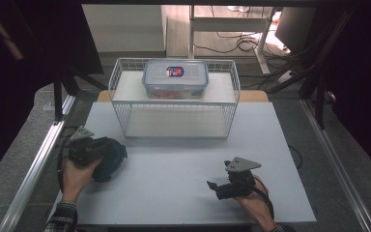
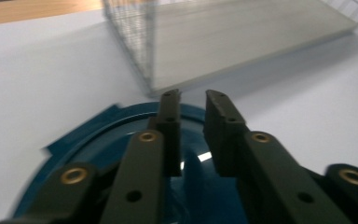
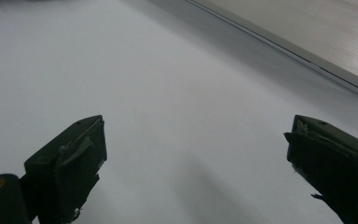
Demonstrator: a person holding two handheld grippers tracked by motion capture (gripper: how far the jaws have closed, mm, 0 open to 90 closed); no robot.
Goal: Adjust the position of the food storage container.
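Teal-blue and round, a shallow plastic bowl (image 1: 107, 159) lies on the pale worktop (image 1: 183, 159) right under the left tongs (image 1: 88, 149), partly covered by them in the high view. In the left gripper view the bowl (image 2: 98, 140) spreads below and behind the two black jaws, which stand nearly together with a narrow gap between their tips; the bowl's rim seems to run up between them, though whether the pads actually press on it cannot be told through the blur. A hand (image 1: 77, 176) in a checked sleeve carries these tongs.

Ahead of the left tongs, and a little to their right, stands a white wire basket rack (image 1: 125, 113) with a flat board at its base. On its upper shelf rests a clear lidded food box (image 1: 176, 78) with a blue label and something reddish inside.

Well apart from the left tongs, near the worktop's front edge, the right tongs (image 1: 217, 187) rest low over bare surface. Their jaws are spread wide in the right gripper view, released, with nothing between them; the edge of the rack's board (image 3: 307, 42) lies ahead of them.
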